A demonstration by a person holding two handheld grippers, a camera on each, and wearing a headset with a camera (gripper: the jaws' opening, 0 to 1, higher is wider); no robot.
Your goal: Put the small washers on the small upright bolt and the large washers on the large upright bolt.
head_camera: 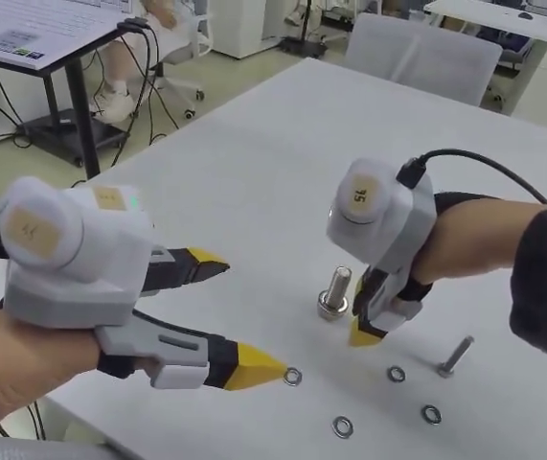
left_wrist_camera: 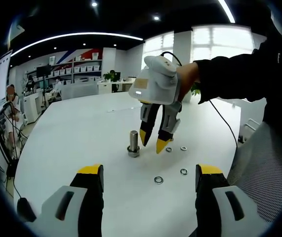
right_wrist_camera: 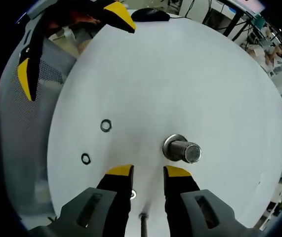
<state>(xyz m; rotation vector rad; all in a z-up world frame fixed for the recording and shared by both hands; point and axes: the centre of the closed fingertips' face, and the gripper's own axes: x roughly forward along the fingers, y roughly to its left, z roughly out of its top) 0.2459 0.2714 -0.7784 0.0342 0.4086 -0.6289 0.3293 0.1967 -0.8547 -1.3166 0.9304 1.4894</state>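
Surface (head_camera: pixel 254 172): white and flat; it carries both bolts and four washers.
Left claw (head_camera: pixel 244 311): released, with its jaws spread wide and nothing between them. It is held over the near edge and points across the surface toward the bolts.
Right claw (head_camera: pixel 364 331): jaws parted by a narrow gap and grasping nothing. The yellow tips point down, just beside the large bolt; I cannot tell whether they touch the surface.
Large upright bolt (head_camera: pixel 333 292): stands on its head, a little in from the near edge.
Small upright bolt (head_camera: pixel 455 356): stands on its head, further toward the right edge, with the right claw between the two bolts.
First washer (head_camera: pixel 292 377): lies flat, just off the lower tip of the left claw.
Second washer (head_camera: pixel 343 426): lies flat, closest to the near edge.
Third washer (head_camera: pixel 397 374): lies flat between the two bolts, near the right claw's tips.
Fourth washer (head_camera: pixel 431 414): lies flat, near the small upright bolt on its near-edge side.
Washer sizes: too small to tell apart.
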